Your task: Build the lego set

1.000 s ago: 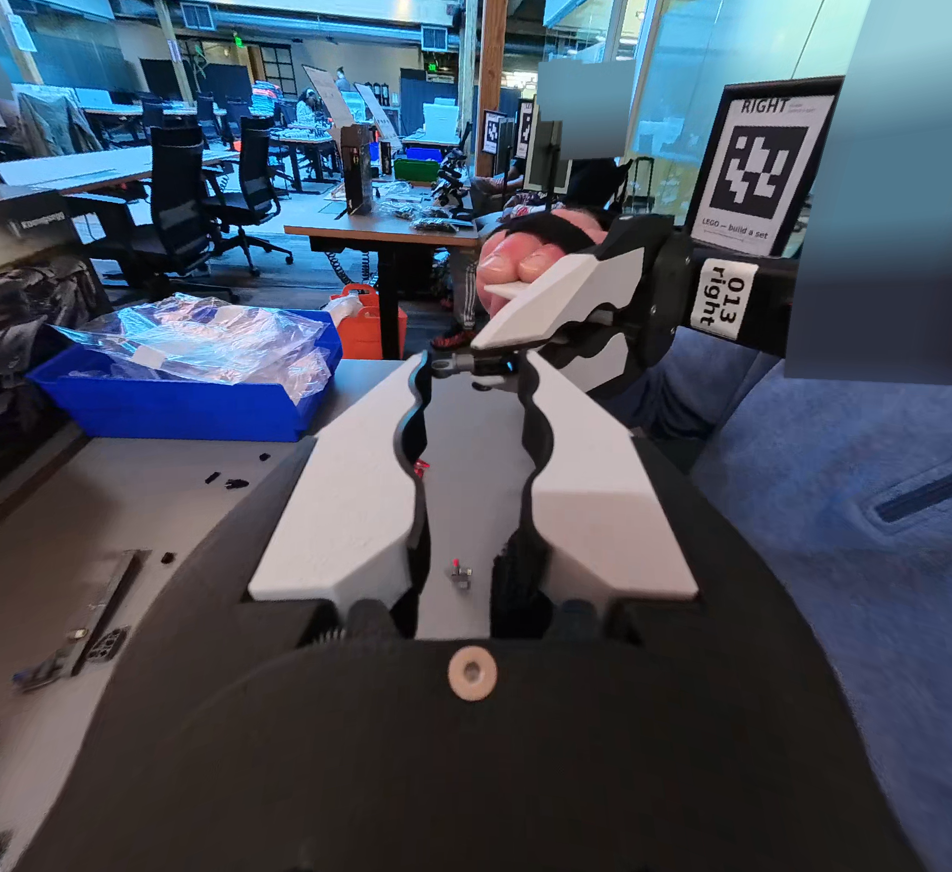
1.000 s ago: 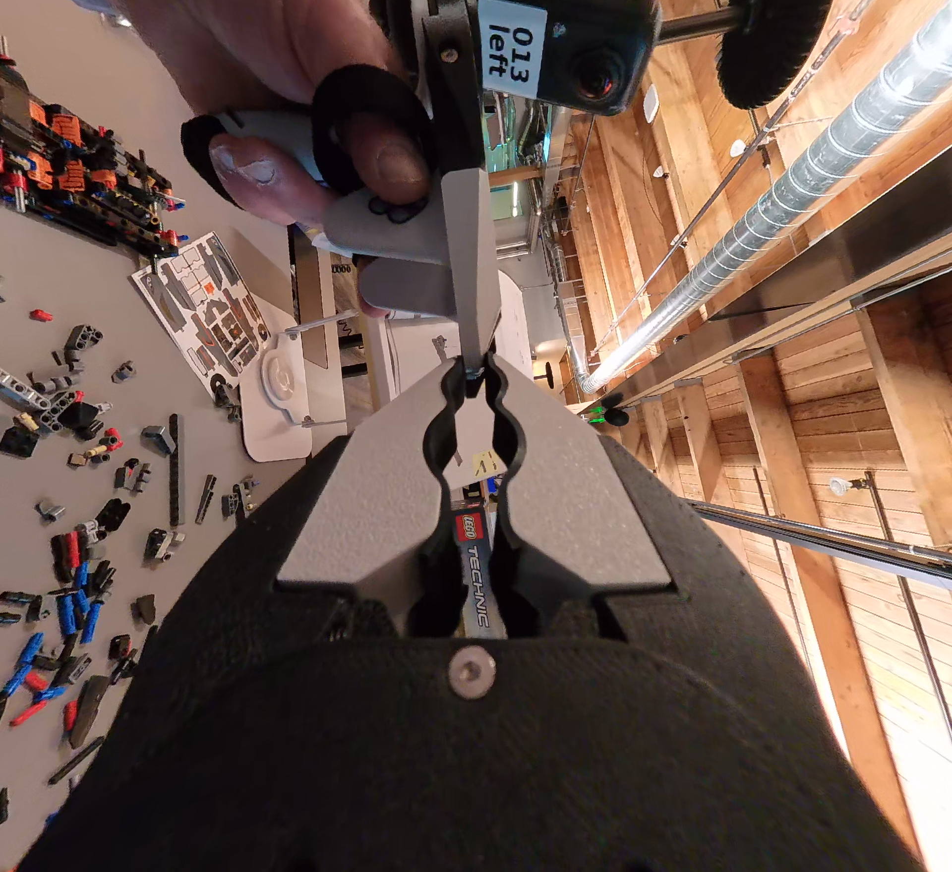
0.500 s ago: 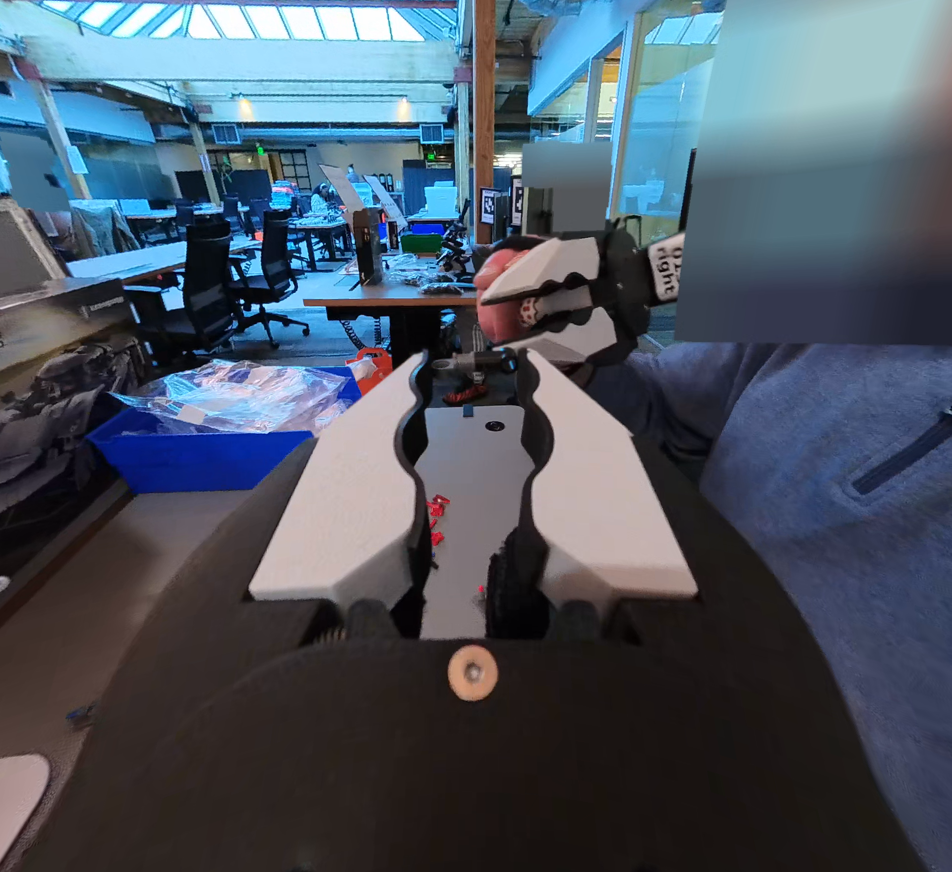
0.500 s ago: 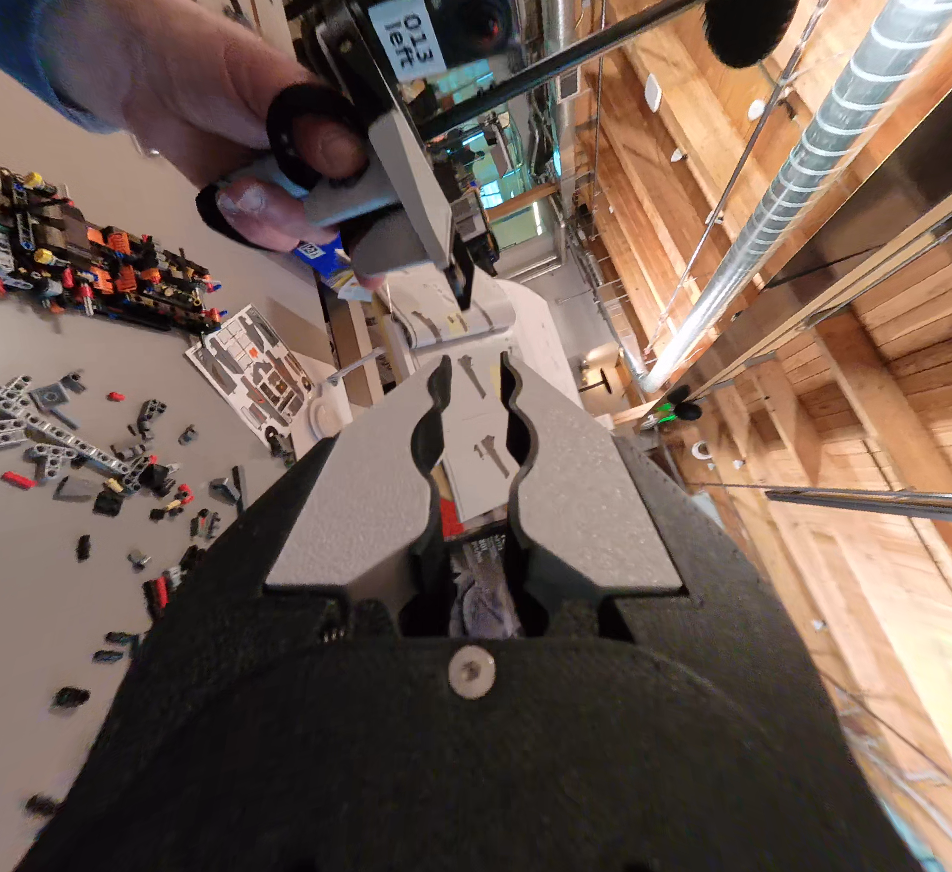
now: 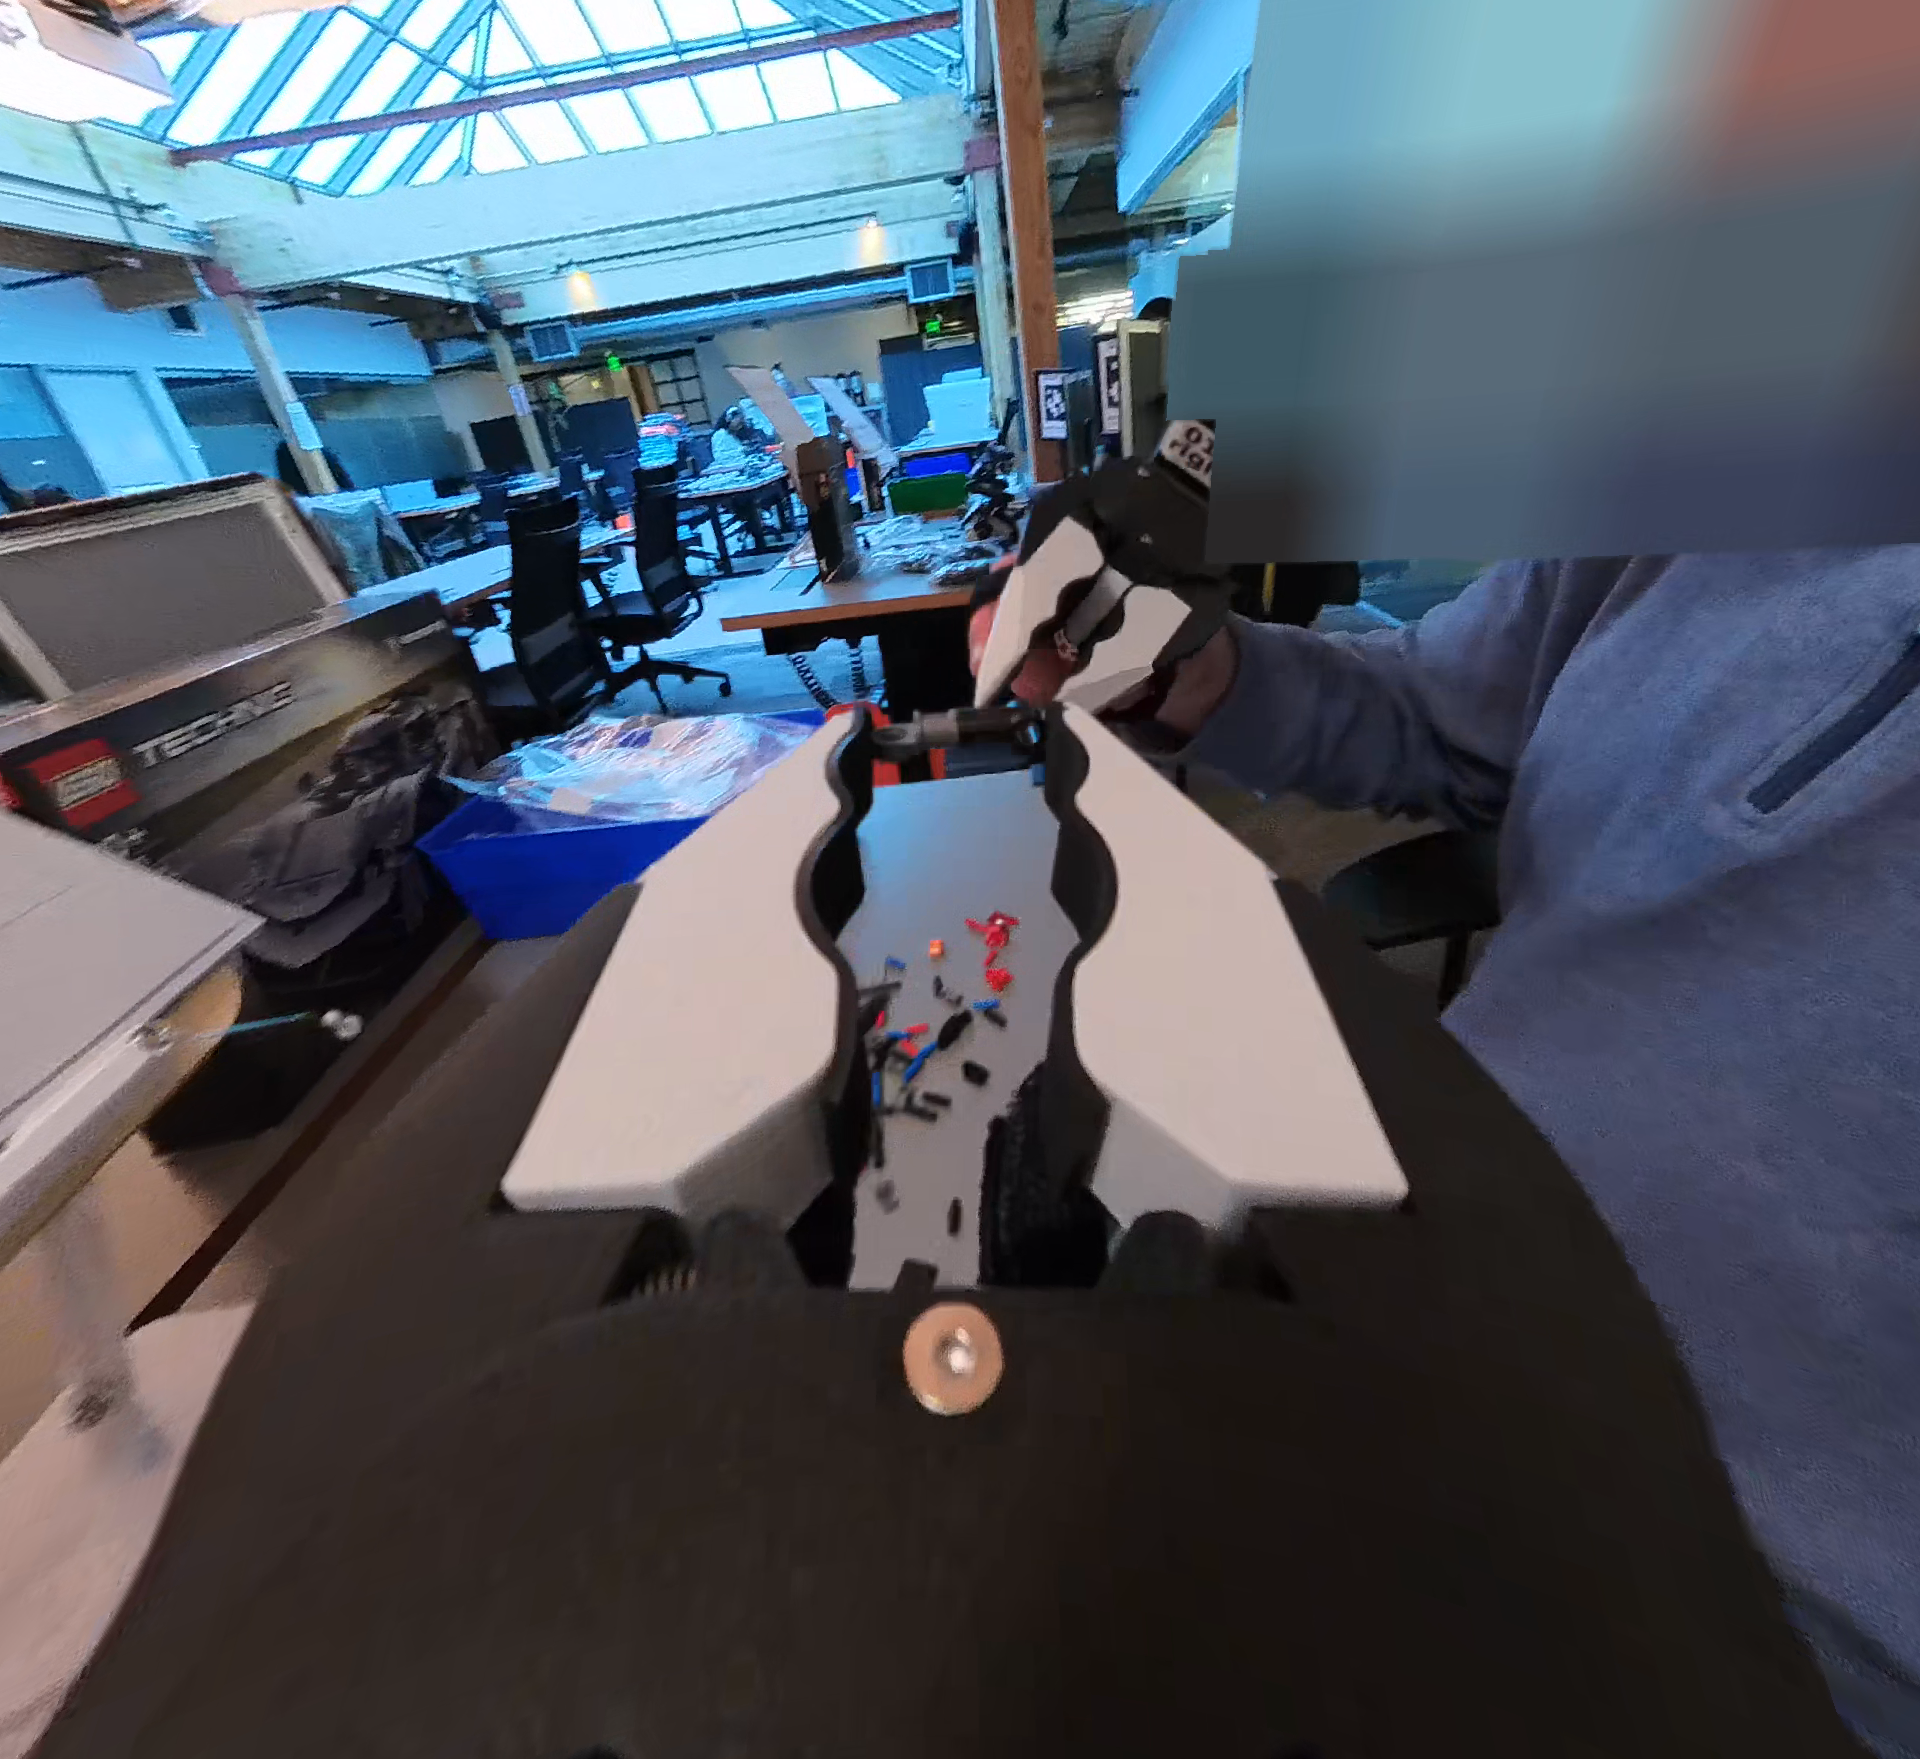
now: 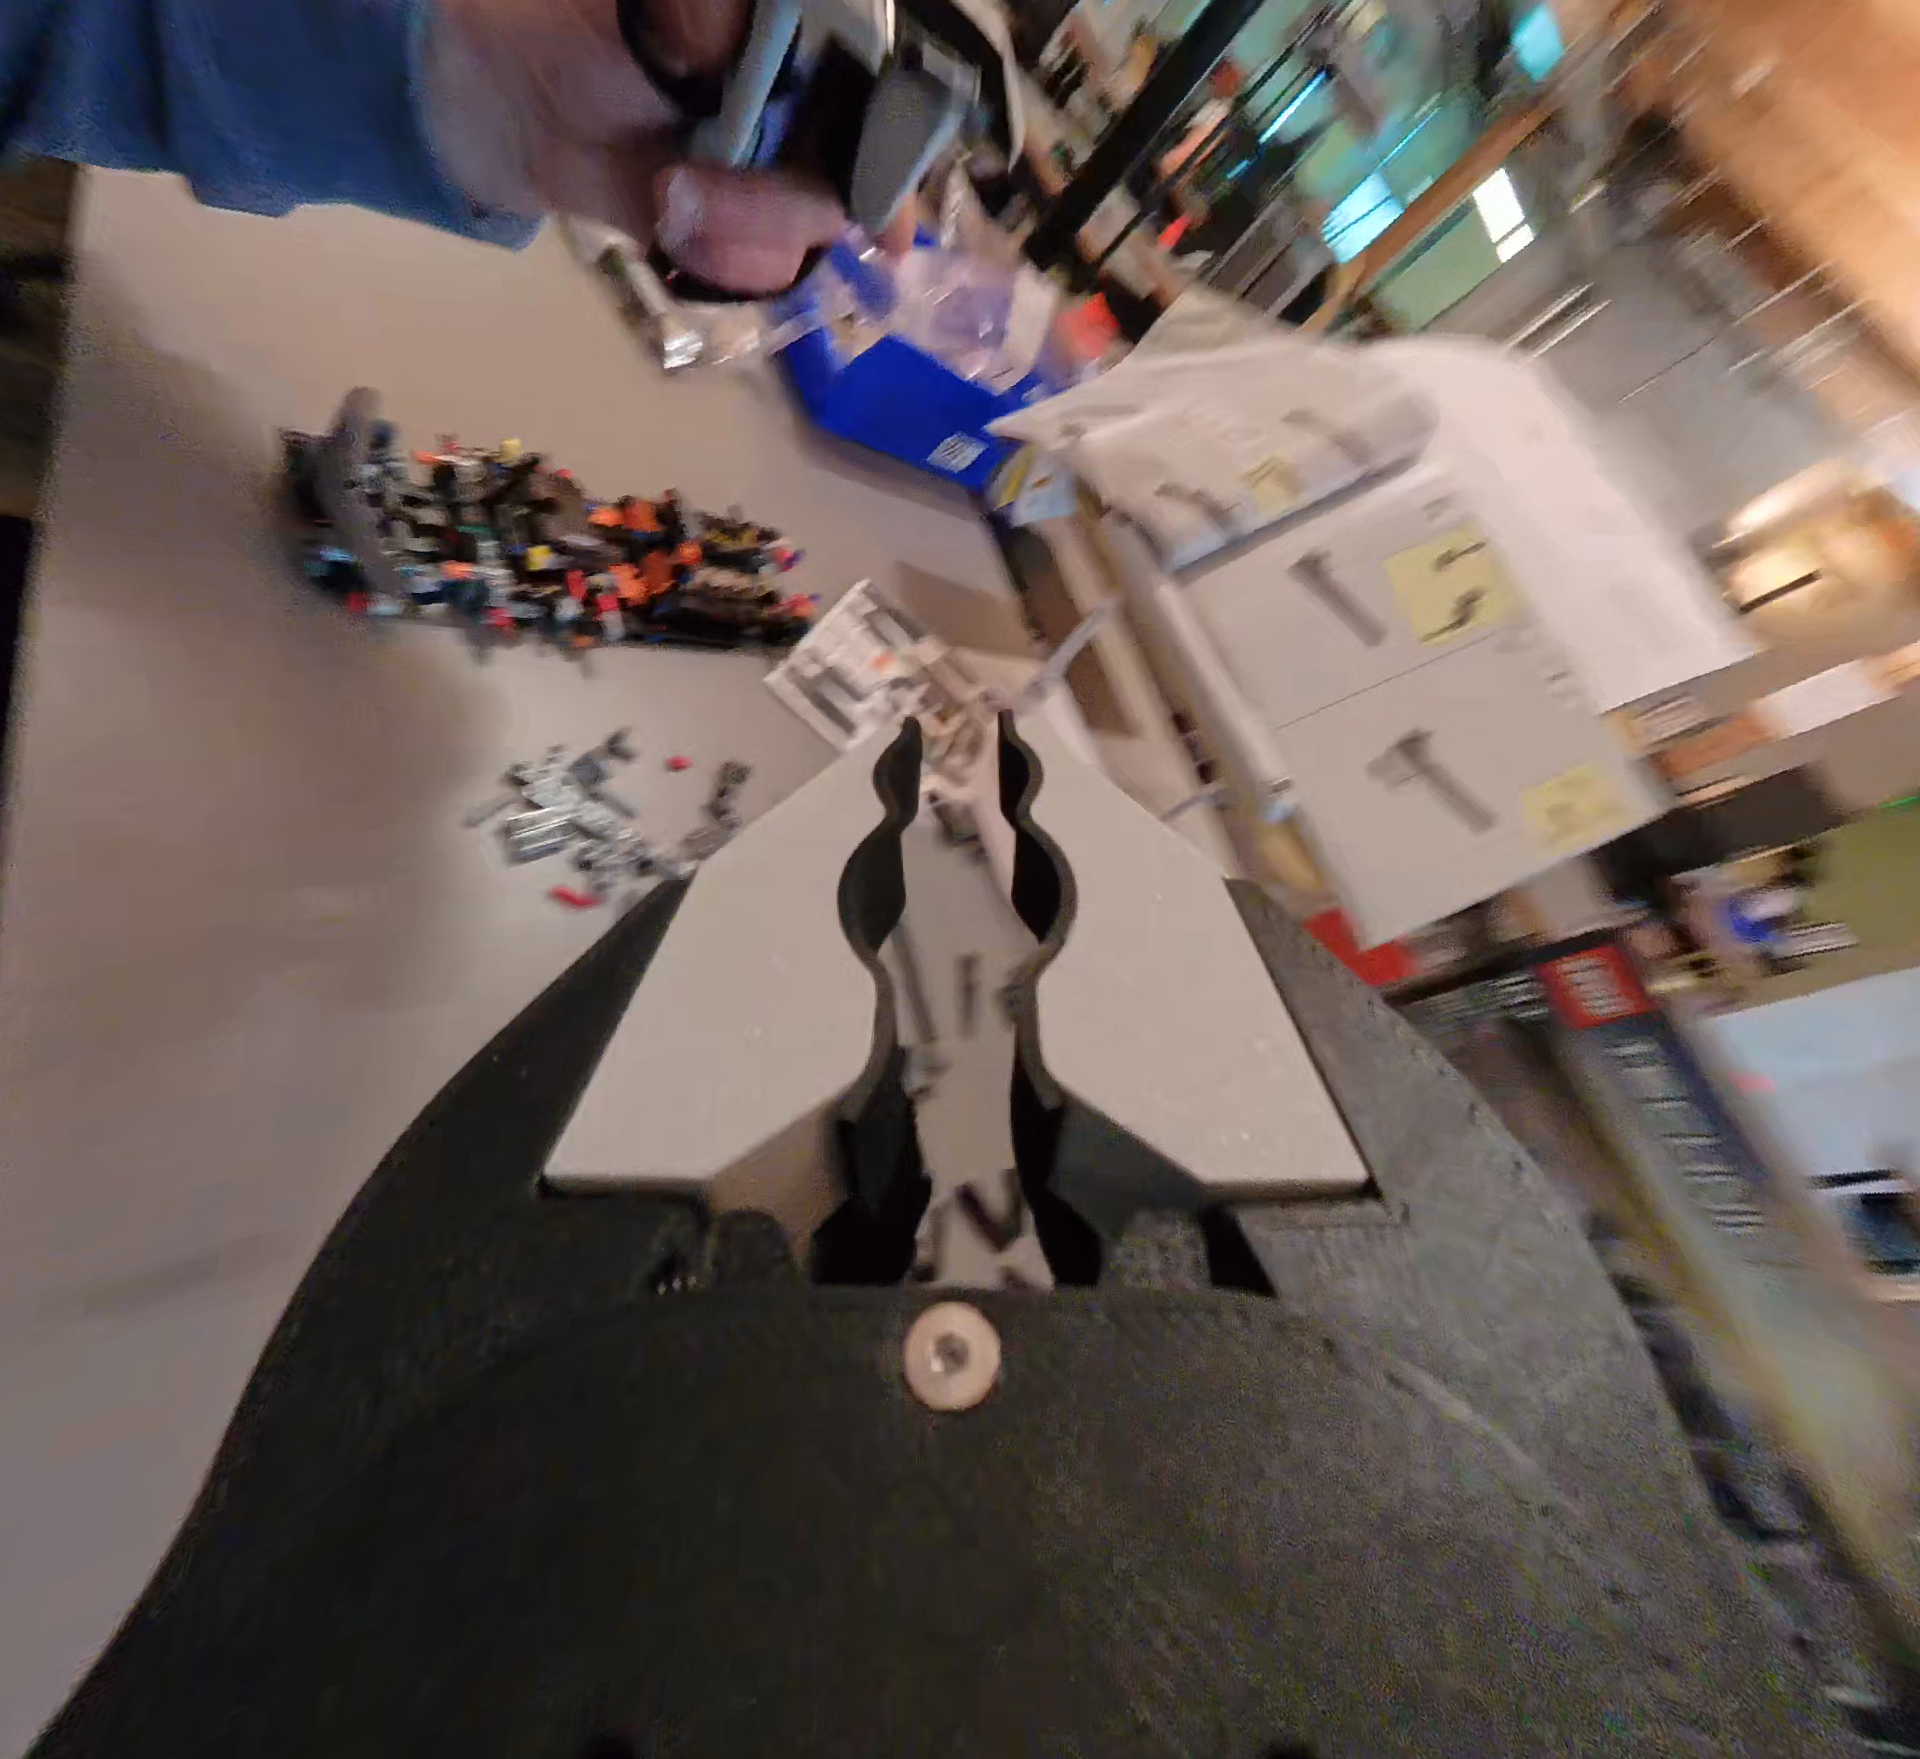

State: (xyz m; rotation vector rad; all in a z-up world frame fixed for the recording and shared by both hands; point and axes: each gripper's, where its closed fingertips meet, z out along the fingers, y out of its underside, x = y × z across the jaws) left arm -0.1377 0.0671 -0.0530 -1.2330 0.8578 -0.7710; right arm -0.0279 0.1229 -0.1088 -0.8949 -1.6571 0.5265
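The left gripper (image 5: 956, 730) holds a small dark axle piece (image 5: 961, 725) crosswise between its tips, up in the air at 12 o'clock of its own view and well above the table (image 5: 935, 836). Gripped by its ends like this, the middle of the piece is free to be worked on or checked, which is probably why it is held so. The fingers stand fairly wide apart, since the piece spans the gap lengthwise.

The right gripper (image 6: 956, 743) carries nothing: its tips are a narrow gap apart, with only table and paper showing between them. In the left view it sits at about 1 o'clock, just beyond the axle piece but not touching it. Its own view is blurred and tilted toward the table, so I judge that it is heading for another part.

The rest of the set lies below. The half-built model (image 6: 540, 546), black with orange and blue bits, rests on the table at 10 o'clock in the right view. Loose grey parts (image 6: 582, 816) lie nearer, at 9 o'clock of the gripper tips, spread flat for easy picking. A sticker sheet (image 6: 852, 670) lies just ahead of the tips. The open manual (image 6: 1382, 629) stands propped at 2 o'clock, facing the builder. In the left view, small red, blue and black pins (image 5: 935, 1013) are scattered under the gripper, with a blue bin (image 5: 561, 862) of bags at 10 o'clock beside the box (image 5: 239, 753).
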